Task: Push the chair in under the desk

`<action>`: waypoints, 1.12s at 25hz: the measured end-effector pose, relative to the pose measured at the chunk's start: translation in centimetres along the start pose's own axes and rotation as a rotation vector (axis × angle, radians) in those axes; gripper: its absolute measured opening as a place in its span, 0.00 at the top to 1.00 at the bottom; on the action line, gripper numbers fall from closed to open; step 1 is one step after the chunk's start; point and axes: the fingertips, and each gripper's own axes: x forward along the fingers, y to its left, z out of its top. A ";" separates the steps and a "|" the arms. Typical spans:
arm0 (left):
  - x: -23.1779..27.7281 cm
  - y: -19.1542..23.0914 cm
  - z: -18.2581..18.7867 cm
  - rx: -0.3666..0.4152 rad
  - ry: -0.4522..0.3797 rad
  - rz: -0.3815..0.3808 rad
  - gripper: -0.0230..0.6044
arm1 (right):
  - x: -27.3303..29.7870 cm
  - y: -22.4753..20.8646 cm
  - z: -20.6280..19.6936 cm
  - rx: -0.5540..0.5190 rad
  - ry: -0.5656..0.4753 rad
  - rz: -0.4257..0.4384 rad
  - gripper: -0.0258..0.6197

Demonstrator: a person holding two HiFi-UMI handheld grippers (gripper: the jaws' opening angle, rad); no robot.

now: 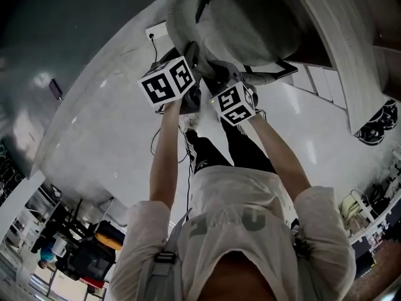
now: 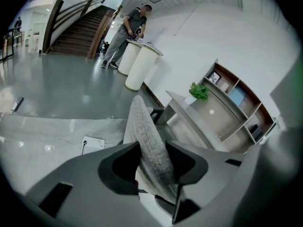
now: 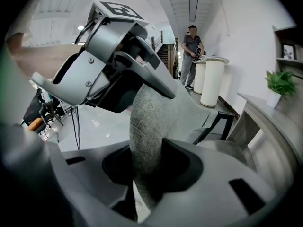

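A grey fabric chair (image 1: pixel 250 24) stands in front of me, its seat toward the pale desk (image 1: pixel 341 55) at the upper right of the head view. Both grippers hold the top of its backrest, side by side. My left gripper (image 1: pixel 195 64) is shut on the backrest's thin edge (image 2: pixel 144 126), with the fabric filling the gap between its jaws (image 2: pixel 154 162). My right gripper (image 1: pixel 229 74) is shut on the same backrest (image 3: pixel 151 112), the cloth pinched between its jaws (image 3: pixel 144 169). The left gripper (image 3: pixel 142 86) shows just beyond it on the fabric.
A white power strip (image 2: pixel 93 142) with a cable lies on the glossy floor left of the chair. The desk (image 2: pixel 189 110) carries a green plant (image 2: pixel 200 91) beside a wall shelf (image 2: pixel 236 103). A person stands at white round stands (image 2: pixel 142 67) near the stairs (image 2: pixel 80 27).
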 end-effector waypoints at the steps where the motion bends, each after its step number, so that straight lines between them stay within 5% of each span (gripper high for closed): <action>1: 0.3 -0.4 0.0 0.005 0.001 0.000 0.68 | -0.2 -0.5 -0.2 -0.002 0.001 0.000 0.79; 28: 10.2 -11.6 1.6 0.022 0.034 -0.083 0.65 | -4.5 -14.8 -2.8 -0.008 -0.028 -0.098 0.80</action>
